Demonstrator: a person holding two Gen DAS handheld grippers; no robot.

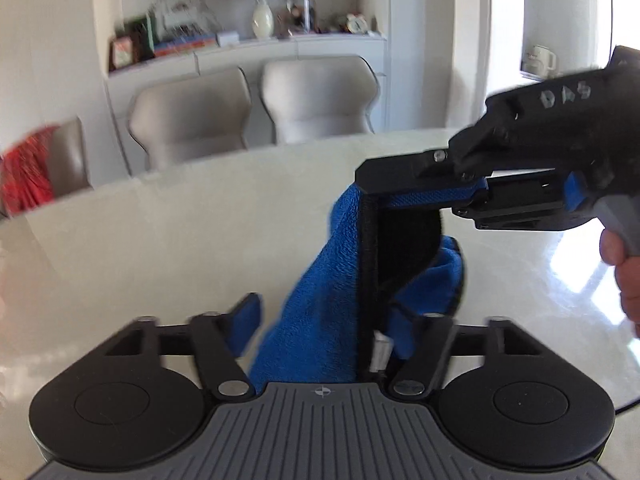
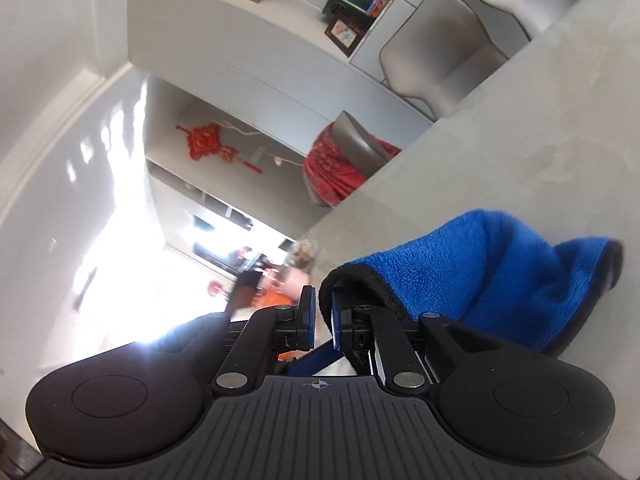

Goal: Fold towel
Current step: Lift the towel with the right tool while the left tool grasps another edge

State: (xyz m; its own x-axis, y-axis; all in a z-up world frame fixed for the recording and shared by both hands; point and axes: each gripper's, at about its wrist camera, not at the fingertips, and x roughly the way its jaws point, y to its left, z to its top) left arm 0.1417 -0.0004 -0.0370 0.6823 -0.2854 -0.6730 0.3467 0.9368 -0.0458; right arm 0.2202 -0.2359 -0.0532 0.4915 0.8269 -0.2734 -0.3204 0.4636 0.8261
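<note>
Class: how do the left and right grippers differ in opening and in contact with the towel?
The left gripper is spread wide; the right gripper shows only a slim gap. The towel hangs loose between the left gripper's fingers, but its hem drapes over one right gripper finger. Both have blue pads.

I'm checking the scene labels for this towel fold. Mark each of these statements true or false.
1. The towel is blue with a dark trim. True.
2. The towel lies spread flat on the table. False: it is bunched, and one end is raised at the tip of the right gripper.
3. The left gripper has its jaws wide apart, with towel between them. True.
4. No chairs stand at the table. False: two pale chairs stand at its far side.
5. A white vase stands on the shelf behind the chairs. True.
</note>
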